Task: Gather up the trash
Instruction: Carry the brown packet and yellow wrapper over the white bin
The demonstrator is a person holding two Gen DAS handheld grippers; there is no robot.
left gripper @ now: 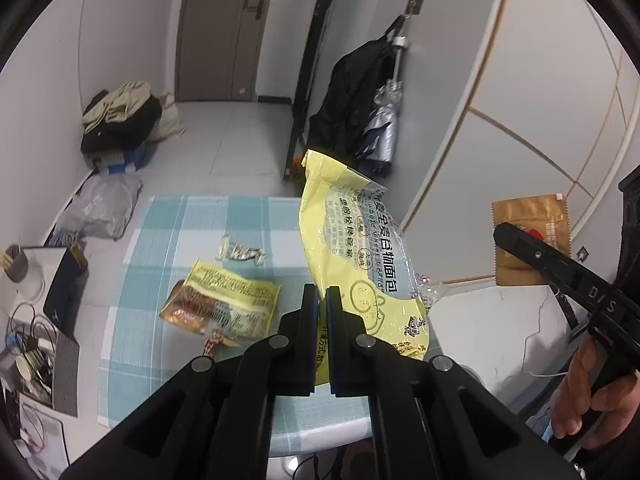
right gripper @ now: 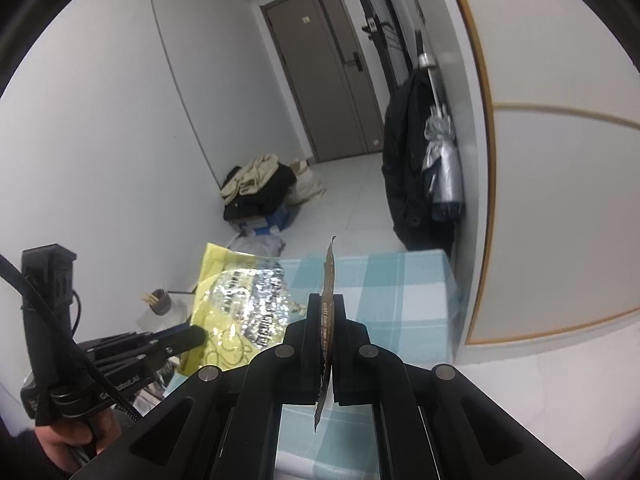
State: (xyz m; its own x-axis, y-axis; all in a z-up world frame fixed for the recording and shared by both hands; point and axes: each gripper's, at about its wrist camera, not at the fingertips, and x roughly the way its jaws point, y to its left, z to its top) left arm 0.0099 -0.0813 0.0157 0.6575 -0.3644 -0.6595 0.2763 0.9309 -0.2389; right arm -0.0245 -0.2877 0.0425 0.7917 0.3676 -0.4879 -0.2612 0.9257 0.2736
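Note:
My left gripper (left gripper: 322, 300) is shut on a large yellow bread bag (left gripper: 356, 248) and holds it up above the blue-checked table (left gripper: 168, 224). The same bag (right gripper: 236, 304) and the left gripper (right gripper: 192, 334) show at the left of the right wrist view. My right gripper (right gripper: 327, 308) is shut on a flat brown wrapper (right gripper: 329, 276), seen edge-on. In the left wrist view that wrapper (left gripper: 530, 216) hangs at the right beside the right gripper (left gripper: 504, 236). A yellow snack packet (left gripper: 224, 300), a small clear wrapper (left gripper: 240, 254) and a small red wrapper (left gripper: 214, 346) lie on the table.
A cluttered side surface (left gripper: 36, 320) with cables, a cup and a dark pouch sits left of the table. A white surface (left gripper: 488, 332) lies to the right. Clothes (left gripper: 120, 116) and bags are piled on the floor. A black coat (left gripper: 352, 96) hangs by the wall.

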